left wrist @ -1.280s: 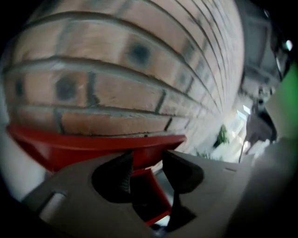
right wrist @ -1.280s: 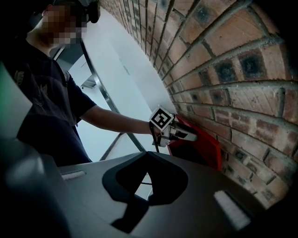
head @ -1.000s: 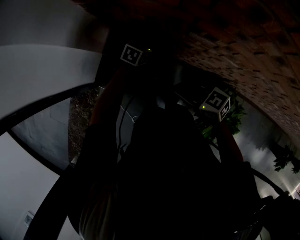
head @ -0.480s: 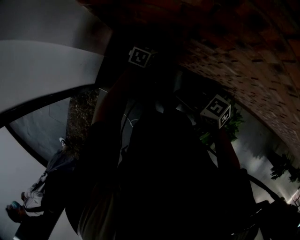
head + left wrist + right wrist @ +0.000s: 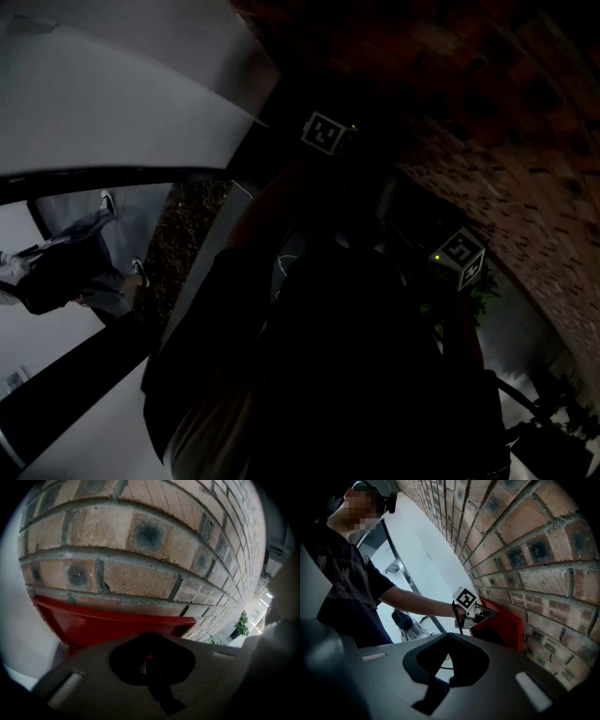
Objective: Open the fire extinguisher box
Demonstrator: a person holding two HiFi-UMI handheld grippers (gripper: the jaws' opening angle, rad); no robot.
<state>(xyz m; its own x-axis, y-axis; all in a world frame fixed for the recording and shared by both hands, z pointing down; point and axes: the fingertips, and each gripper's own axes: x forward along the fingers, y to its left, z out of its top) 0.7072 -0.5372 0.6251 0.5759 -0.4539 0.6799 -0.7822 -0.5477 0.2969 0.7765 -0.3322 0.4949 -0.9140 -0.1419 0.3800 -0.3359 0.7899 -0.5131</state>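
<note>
The brick wall [image 5: 140, 536] is rough and matt. Its bricks are sandy brown with dark burnt spots, and the mortar joints are grey and grainy. The fire extinguisher box [image 5: 108, 623] is red and smooth, with a soft sheen like painted metal. The body of the left gripper [image 5: 149, 660] looks like smooth, matt grey plastic. The right gripper [image 5: 443, 672] has the same dark matt shell, with small pale ribbed patches. The marker cube [image 5: 465, 598] has flat white faces with black print, not shiny. The person's shirt [image 5: 342, 592] is dark, matt cloth.
</note>
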